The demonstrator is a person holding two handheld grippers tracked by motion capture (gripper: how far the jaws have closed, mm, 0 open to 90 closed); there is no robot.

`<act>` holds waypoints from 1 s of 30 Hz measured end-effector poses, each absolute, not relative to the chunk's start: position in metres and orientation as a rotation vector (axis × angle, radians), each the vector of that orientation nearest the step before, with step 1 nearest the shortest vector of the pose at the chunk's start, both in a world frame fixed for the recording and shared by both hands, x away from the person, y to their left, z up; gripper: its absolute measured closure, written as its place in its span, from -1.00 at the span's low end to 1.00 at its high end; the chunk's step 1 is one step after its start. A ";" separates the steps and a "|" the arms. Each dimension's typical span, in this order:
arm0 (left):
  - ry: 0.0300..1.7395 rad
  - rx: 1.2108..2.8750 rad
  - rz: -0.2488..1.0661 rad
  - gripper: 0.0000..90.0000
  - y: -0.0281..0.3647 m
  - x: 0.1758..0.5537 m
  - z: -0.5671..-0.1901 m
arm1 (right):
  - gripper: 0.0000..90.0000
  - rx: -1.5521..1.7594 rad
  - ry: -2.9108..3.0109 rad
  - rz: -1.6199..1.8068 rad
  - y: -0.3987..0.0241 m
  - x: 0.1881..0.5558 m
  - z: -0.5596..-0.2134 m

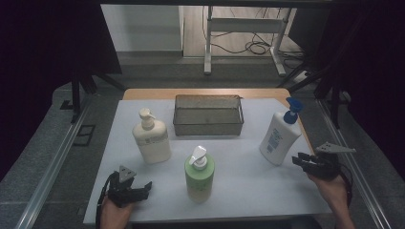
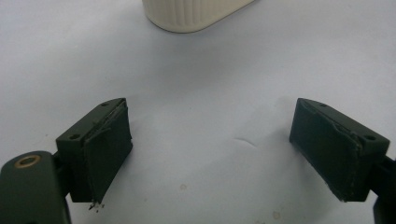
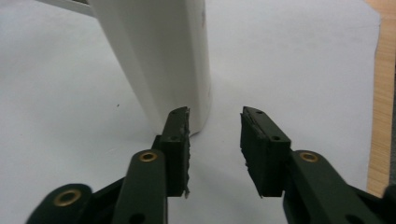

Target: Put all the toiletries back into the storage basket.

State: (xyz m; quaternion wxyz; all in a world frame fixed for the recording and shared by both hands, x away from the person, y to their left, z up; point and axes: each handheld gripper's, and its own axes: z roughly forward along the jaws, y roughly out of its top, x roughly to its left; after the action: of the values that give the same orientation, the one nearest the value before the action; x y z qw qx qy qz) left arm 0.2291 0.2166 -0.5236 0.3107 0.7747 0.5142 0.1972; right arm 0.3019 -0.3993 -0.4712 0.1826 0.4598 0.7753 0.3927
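Now at the right edge of the desk (image 1: 143, 210): right gripper (image 1: 302, 160) just beside the white bottle with the blue pump (image 1: 281, 137), jaws parted and grasping nothing. Seen along the right gripper view, bottle base (image 3: 163, 60) standing just ahead of and to the left of the gap, one black jaw close against its lower wall, possibly brushing it, hard to say from this angle. Bottle leaning, tilted toward the far right corner, not settled upright.

Left gripper (image 1: 125, 188) near the front left corner, released wide, nothing between the pads, cream bottle (image 1: 152, 138) well ahead of it and cut off at the top of the left gripper view.

Risks from here: tipping the leaning bottle with a jaw nudge, since the gap lines up beside the body rather than around it; rolling it off the right edge, which lies close; pinching too low and letting the tall top swing over. Green bottle (image 1: 199, 174) mid-front and wire basket (image 1: 208, 114) at the far edge well apart, unlikely to be hit.

Hard to make out: whether the bottle base sits flat or rests on one edge, hidden behind the jaws; label print too small to read; basket contents unclear through the mesh, likely none.
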 end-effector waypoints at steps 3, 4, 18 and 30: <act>1.358 2.045 0.521 -0.72 0.217 0.229 -0.524 | 0.30 1.279 2.191 1.105 -0.397 0.298 -0.467; 1.358 2.046 0.520 -0.72 0.217 0.229 -0.524 | 0.27 1.273 2.194 1.103 -0.396 0.298 -0.465; 1.361 2.038 0.521 -0.72 0.216 0.229 -0.524 | -0.13 1.234 2.196 1.109 -0.380 0.295 -0.439; 1.361 2.038 0.520 -0.72 0.216 0.229 -0.524 | -0.39 1.209 2.183 1.128 -0.365 0.304 -0.419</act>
State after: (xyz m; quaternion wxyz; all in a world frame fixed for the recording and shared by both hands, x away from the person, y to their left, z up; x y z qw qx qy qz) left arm 0.2291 0.2163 -0.5238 0.3130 0.7726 0.5160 0.1973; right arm 0.3040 -0.3652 -0.4194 0.2000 0.4326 0.7811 0.4035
